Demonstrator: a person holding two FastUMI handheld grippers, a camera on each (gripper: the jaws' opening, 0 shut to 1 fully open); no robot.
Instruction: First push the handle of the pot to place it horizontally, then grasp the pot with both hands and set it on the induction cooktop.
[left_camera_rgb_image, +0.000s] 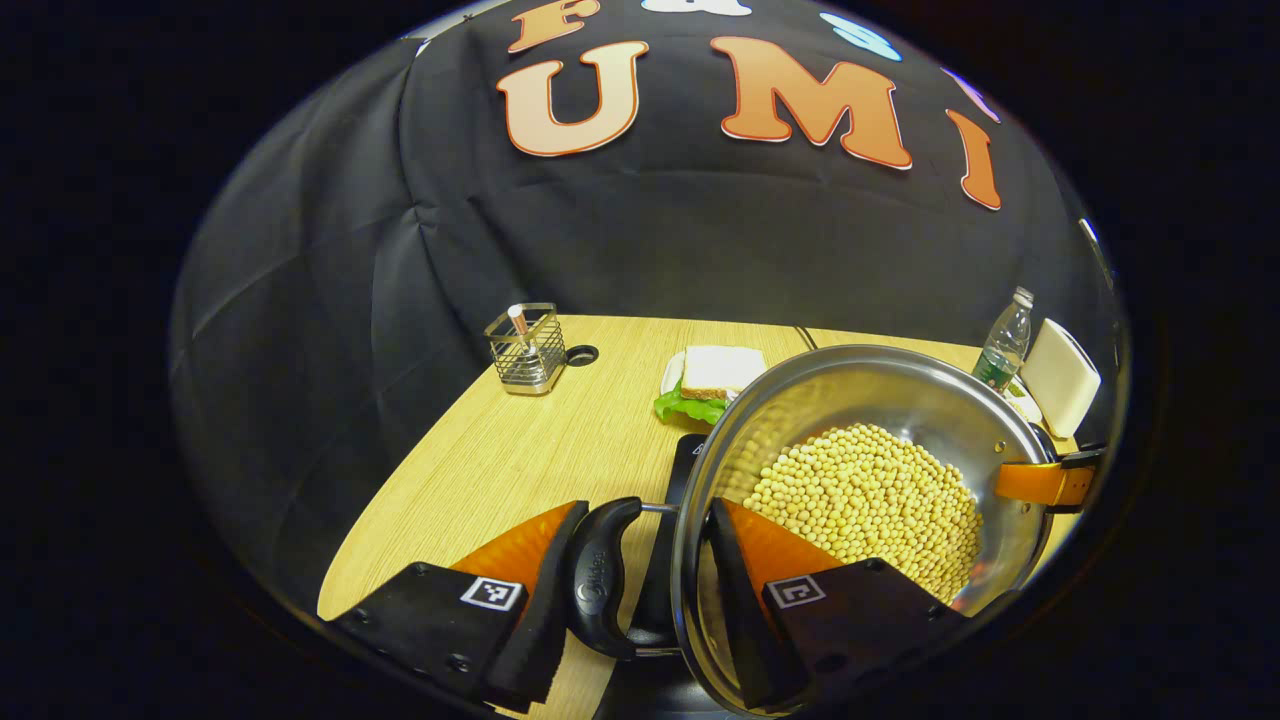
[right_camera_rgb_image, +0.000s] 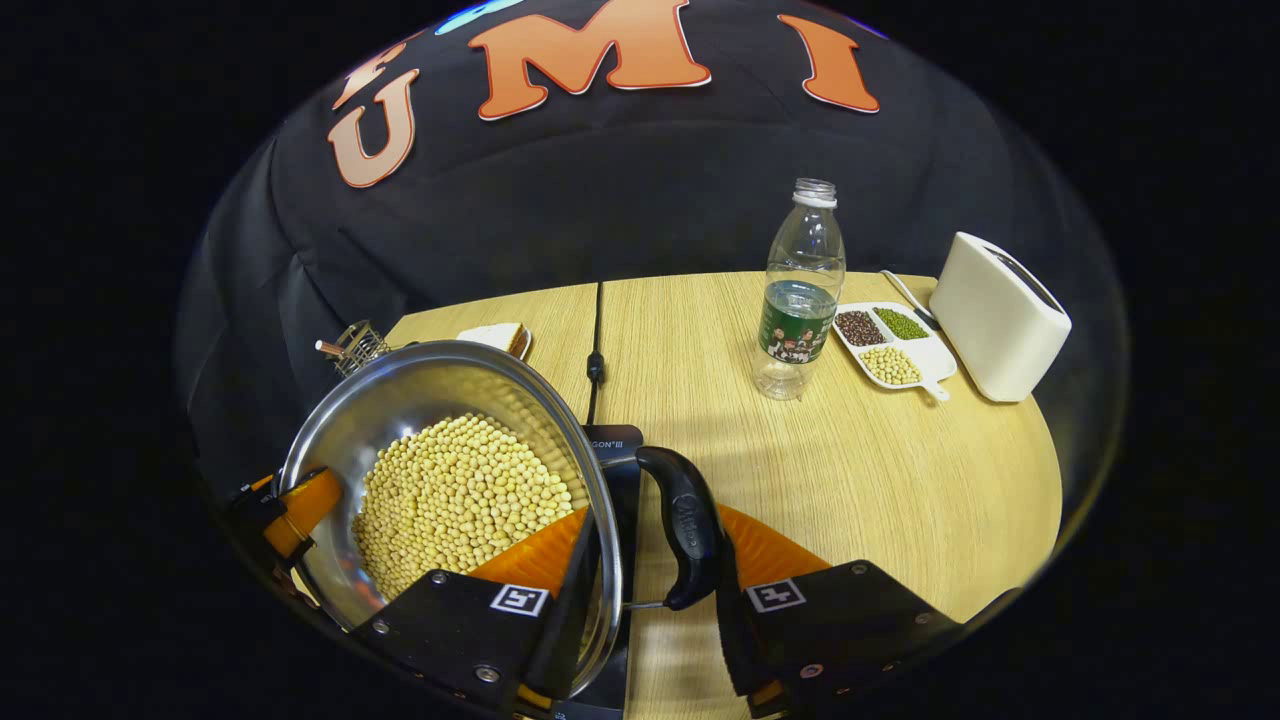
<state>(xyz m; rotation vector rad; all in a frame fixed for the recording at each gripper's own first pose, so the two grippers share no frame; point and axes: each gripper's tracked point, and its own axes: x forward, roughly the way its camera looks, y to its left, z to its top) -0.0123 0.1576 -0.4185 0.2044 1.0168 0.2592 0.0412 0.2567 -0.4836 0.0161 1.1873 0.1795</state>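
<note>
Pot (right_camera_rgb_image: 400, 420) over cooktop (right_camera_rgb_image: 618, 450) at near left of table (right_camera_rgb_image: 900, 480); beans (right_camera_rgb_image: 455, 495) inside. Bottle (right_camera_rgb_image: 800, 290), tray (right_camera_rgb_image: 893, 345), toaster (right_camera_rgb_image: 995, 315) far right. Sandwich (left_camera_rgb_image: 718, 372), rack (left_camera_rgb_image: 525, 348) far left.

— What's behind everything?

— A black cloth wall (right_camera_rgb_image: 640, 200), creased and hanging in folds, closing off the booth at the back.

— And below?

— A pale wood-grain table (right_camera_rgb_image: 900, 480) with a rounded edge. A seam runs down its middle in the right gripper view, and a round cable hole (left_camera_rgb_image: 581, 354) sits near its far corner.

— Light?

— Even, with soft shadows.
</note>
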